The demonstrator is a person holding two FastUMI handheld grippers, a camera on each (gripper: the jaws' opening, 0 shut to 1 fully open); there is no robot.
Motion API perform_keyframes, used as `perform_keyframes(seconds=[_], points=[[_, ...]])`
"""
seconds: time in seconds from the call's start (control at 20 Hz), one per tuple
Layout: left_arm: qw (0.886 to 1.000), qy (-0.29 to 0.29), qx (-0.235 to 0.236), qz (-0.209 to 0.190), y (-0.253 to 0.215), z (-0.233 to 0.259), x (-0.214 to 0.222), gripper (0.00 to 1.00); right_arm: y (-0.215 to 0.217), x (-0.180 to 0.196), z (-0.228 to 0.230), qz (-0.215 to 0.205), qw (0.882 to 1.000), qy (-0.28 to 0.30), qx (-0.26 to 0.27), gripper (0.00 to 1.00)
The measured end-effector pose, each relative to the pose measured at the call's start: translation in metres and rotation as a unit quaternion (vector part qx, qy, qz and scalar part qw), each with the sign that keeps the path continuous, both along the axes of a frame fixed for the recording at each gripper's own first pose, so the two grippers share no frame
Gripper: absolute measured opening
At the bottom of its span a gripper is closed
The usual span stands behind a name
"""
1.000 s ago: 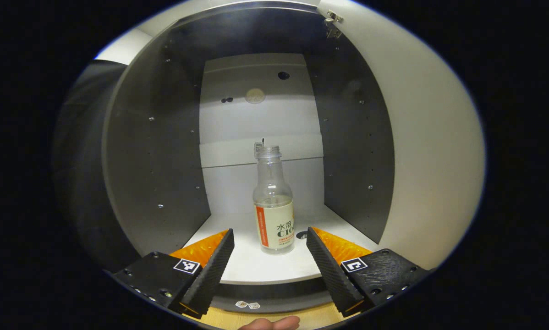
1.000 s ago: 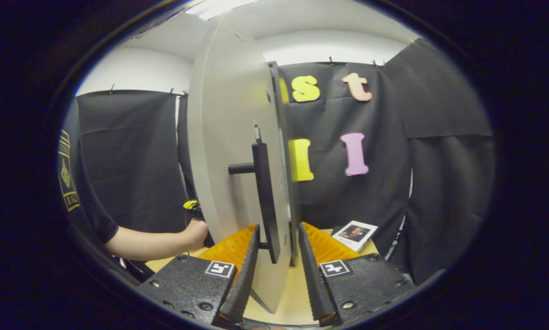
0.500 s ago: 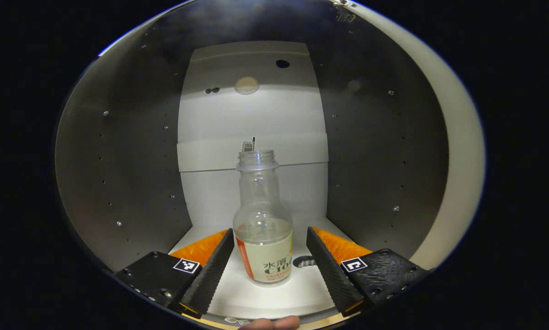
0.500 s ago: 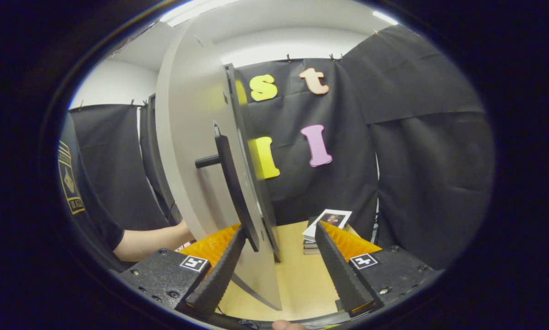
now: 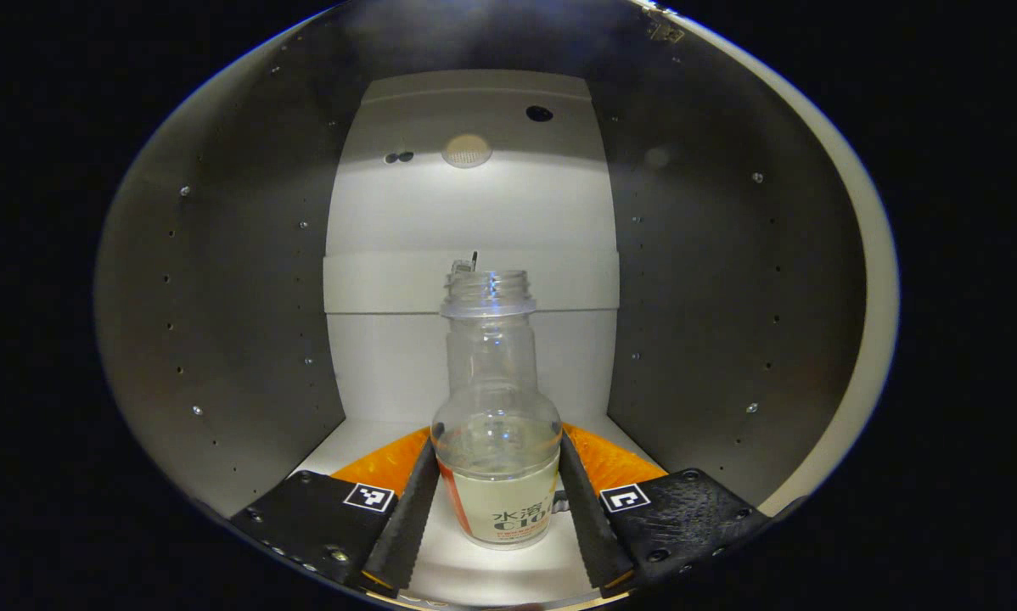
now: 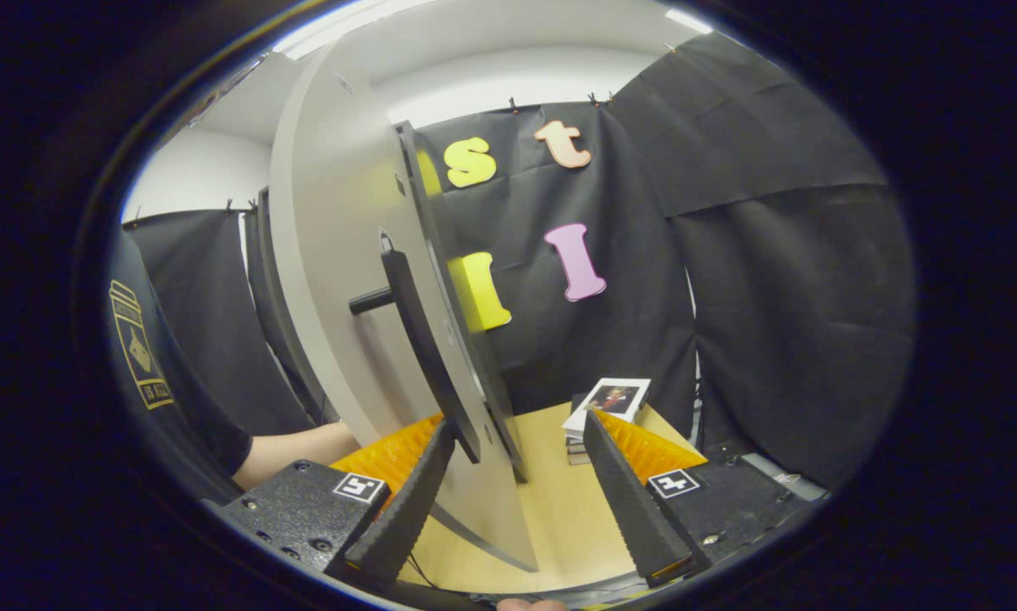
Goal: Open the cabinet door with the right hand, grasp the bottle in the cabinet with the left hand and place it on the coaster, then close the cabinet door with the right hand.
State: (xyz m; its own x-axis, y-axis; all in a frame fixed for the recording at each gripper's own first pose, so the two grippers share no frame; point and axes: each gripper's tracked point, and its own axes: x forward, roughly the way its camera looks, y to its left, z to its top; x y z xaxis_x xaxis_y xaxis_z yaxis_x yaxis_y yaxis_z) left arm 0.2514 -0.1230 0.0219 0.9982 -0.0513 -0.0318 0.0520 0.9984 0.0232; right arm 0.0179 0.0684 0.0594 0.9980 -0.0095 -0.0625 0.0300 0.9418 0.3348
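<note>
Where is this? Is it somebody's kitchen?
Probably not: it looks like a recording booth. Black cloth hangs as walls, a small cabinet stands on a wooden table, and a bottle stands inside.

Cabinet side walls leaving wide clearance around bottle; open door and handle blocking right gripper's left.
</note>
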Motion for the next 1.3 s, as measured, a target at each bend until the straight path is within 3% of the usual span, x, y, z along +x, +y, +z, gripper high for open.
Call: perform_keyframes(seconds=[0.3, 0.45, 0.5, 0.55, 0.7, 0.85, 0.95, 1.0, 1.15, 1.3], points=[[1.0, -0.007, -0.013, 0.013, 0.024, 0.01, -0.069, 0.73, 0.0, 0.005, 0.0, 0.021, 1.0, -0.005, -0.002, 0.99], [0.998, -0.005, -0.039, 0.051, 0.054, 0.012, -0.13, 0.73, -0.003, 0.005, 0.001, 0.03, 0.999, -0.007, -0.042, 0.99], [0.997, -0.011, -0.037, 0.069, 0.066, 0.013, -0.15, 0.73, -0.003, 0.005, 0.002, 0.029, 0.998, -0.007, -0.061, 0.95], [0.996, -0.016, -0.03, 0.087, 0.078, 0.012, -0.171, 0.73, -0.005, 0.004, 0.003, 0.022, 0.996, -0.007, -0.081, 0.99], [0.991, -0.021, 0.007, 0.134, 0.115, -0.003, -0.245, 0.73, -0.008, 0.004, -0.001, -0.001, 0.989, -0.014, -0.145, 0.97], [0.986, -0.019, 0.043, 0.162, 0.143, -0.025, -0.31, 0.73, 0.006, 0.006, -0.01, 0.019, 0.989, -0.025, -0.143, 0.99], [0.984, -0.001, 0.056, 0.169, 0.159, -0.053, -0.344, 0.72, 0.002, 0.012, -0.019, 0.031, 0.991, -0.024, -0.131, 0.94], [0.983, 0.005, 0.058, 0.174, 0.168, -0.067, -0.356, 0.73, 0.0, 0.013, -0.023, 0.033, 0.992, -0.019, -0.124, 0.99], [0.977, 0.023, 0.047, 0.207, 0.192, -0.124, -0.386, 0.72, -0.002, 0.013, -0.034, 0.03, 0.993, -0.01, -0.117, 0.94], [0.973, 0.003, 0.045, 0.226, 0.202, -0.16, -0.394, 0.73, 0.004, 0.004, -0.057, 0.047, 0.987, 0.02, -0.15, 0.99]])
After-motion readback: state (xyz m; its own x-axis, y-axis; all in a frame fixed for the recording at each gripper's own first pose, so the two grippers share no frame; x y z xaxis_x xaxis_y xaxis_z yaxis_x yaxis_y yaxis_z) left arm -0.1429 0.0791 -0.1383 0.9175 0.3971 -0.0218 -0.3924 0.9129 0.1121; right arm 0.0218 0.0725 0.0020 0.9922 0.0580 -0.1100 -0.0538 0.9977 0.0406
